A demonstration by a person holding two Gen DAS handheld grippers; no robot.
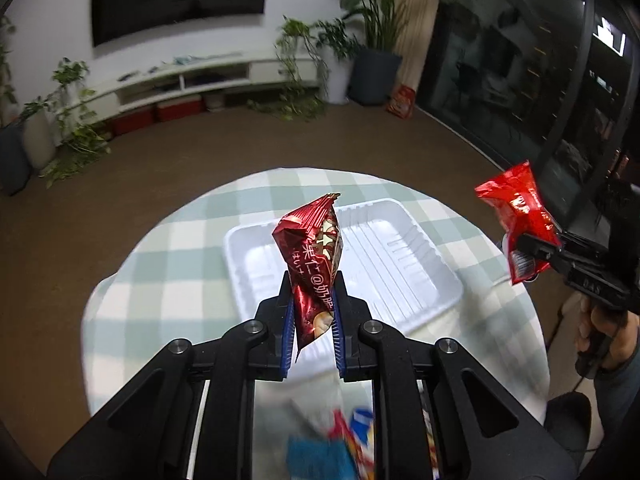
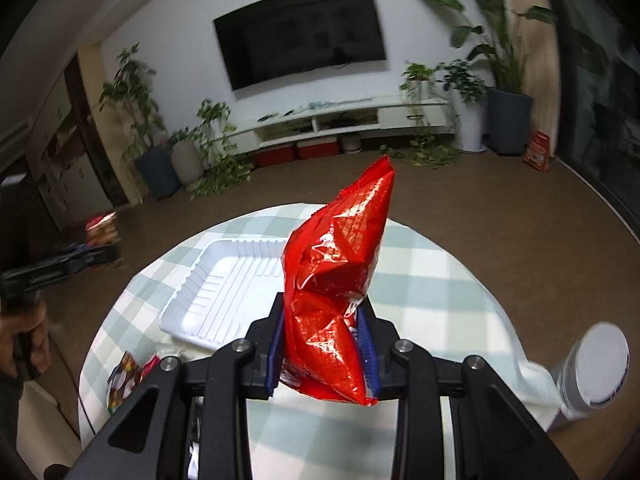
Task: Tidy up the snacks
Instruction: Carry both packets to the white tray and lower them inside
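Red snack packet (image 2: 334,292) stands upright, lengthwise vertical.

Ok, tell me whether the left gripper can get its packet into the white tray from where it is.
Probably yes. The left gripper holds the dark red packet above the white tray, which looks empty, with nothing between them. The right gripper with its bright red packet is off to the side.

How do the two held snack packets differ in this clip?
The left gripper holds a dark red packet printed with gold and white characters; the right gripper holds a plain bright red packet. The dark one looks narrower, the bright one puffier. Both are clamped above the white tray.
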